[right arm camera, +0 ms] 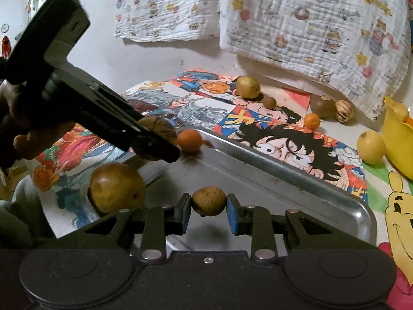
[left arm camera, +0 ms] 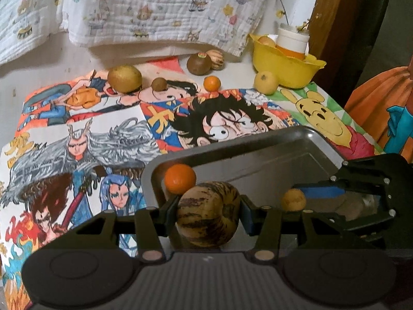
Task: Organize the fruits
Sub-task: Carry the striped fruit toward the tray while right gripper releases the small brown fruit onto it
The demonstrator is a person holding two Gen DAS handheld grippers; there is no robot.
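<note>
Left wrist view: my left gripper [left arm camera: 208,213] pinches a striped tan-and-brown round fruit [left arm camera: 208,217] over the shiny metal tray's [left arm camera: 278,139] near edge, beside a small orange citrus [left arm camera: 180,178] in its left corner. My right gripper [right arm camera: 209,208] clamps a small brownish-yellow round fruit [right arm camera: 209,201] above the tray's near edge.

A cartoon-printed mat [left arm camera: 108,134] covers the table, drawn with anime faces and a yellow bear [right arm camera: 398,206] at its right side. Behind it, a white muslin cloth [left arm camera: 155,13] patterned with small cartoon figures hangs against the wall; a second such cloth [right arm camera: 165,7] hangs to its left. A white jar [left arm camera: 293,38] holding thin dried stems stands beside a dark wooden post [left arm camera: 335,25] at the far right.
</note>
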